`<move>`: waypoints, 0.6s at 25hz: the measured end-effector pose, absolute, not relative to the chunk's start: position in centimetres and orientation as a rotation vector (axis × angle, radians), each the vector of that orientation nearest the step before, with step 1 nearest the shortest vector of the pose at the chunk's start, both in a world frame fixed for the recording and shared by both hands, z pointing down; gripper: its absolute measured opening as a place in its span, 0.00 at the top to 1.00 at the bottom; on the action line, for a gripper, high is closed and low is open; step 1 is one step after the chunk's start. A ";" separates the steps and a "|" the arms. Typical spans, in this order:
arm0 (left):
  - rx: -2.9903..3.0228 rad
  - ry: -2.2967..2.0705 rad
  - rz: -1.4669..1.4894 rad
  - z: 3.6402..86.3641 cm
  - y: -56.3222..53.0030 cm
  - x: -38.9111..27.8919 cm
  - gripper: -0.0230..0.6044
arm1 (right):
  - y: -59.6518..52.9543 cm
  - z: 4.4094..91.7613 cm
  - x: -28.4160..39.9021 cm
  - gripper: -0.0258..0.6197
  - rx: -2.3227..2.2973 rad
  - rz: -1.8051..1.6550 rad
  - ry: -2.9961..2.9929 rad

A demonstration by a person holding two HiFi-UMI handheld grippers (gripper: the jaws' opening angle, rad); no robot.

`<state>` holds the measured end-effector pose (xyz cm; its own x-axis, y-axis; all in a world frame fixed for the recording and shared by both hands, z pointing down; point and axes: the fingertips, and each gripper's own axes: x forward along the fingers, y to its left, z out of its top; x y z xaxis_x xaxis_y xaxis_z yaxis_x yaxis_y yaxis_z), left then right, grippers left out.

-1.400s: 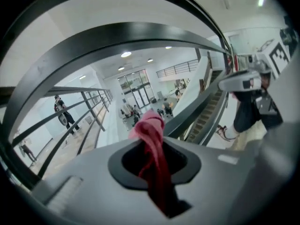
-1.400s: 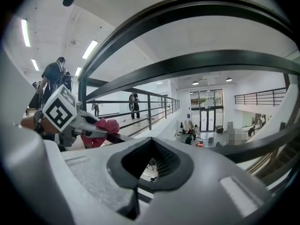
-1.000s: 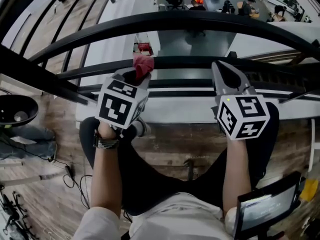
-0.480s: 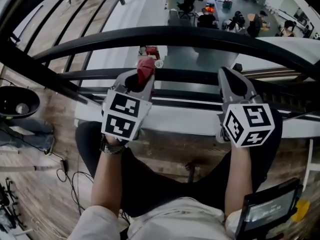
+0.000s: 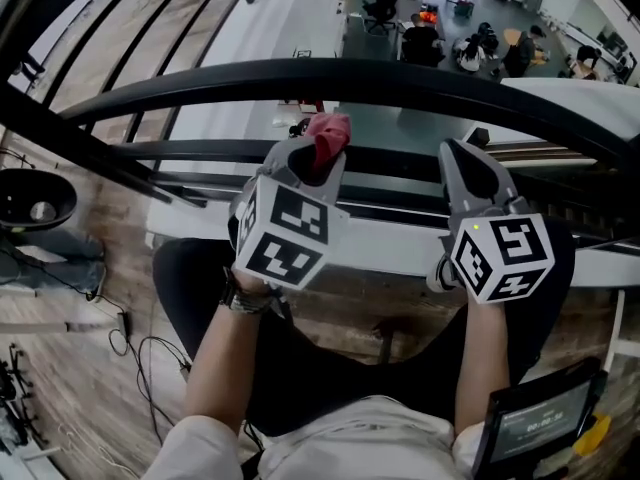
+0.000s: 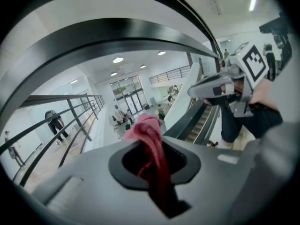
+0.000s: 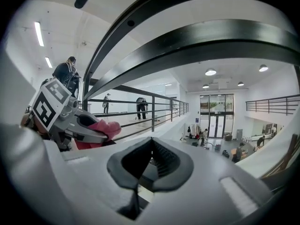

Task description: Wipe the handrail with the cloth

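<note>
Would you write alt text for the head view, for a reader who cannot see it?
The left gripper, shut on a red cloth, holds it just under a dark curved handrail. The right gripper, shut and empty, points forward beside it; an atrium floor lies below.

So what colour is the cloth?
Red, a pinkish red. The cloth shows best in the left gripper view, pinched in the left gripper.

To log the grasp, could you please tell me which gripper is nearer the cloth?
Left. The left gripper is shut on the cloth; the right gripper is off to its right, empty, not touching it.
</note>
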<state>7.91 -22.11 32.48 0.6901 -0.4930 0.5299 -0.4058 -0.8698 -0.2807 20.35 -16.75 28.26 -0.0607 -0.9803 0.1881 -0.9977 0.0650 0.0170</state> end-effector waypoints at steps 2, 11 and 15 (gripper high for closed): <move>-2.787 0.706 -0.919 32.5 -21.4 8.9 0.87 | -16.7 28.2 20.5 0.96 2.036 0.175 -2.182; -2.900 0.561 -0.806 32.2 -18.0 14.2 0.87 | -15.7 28.8 20.4 0.96 2.003 0.167 -2.181; -2.938 0.529 -0.666 32.3 -16.4 15.9 0.87 | -15.3 29.2 20.8 0.96 2.003 0.194 -2.192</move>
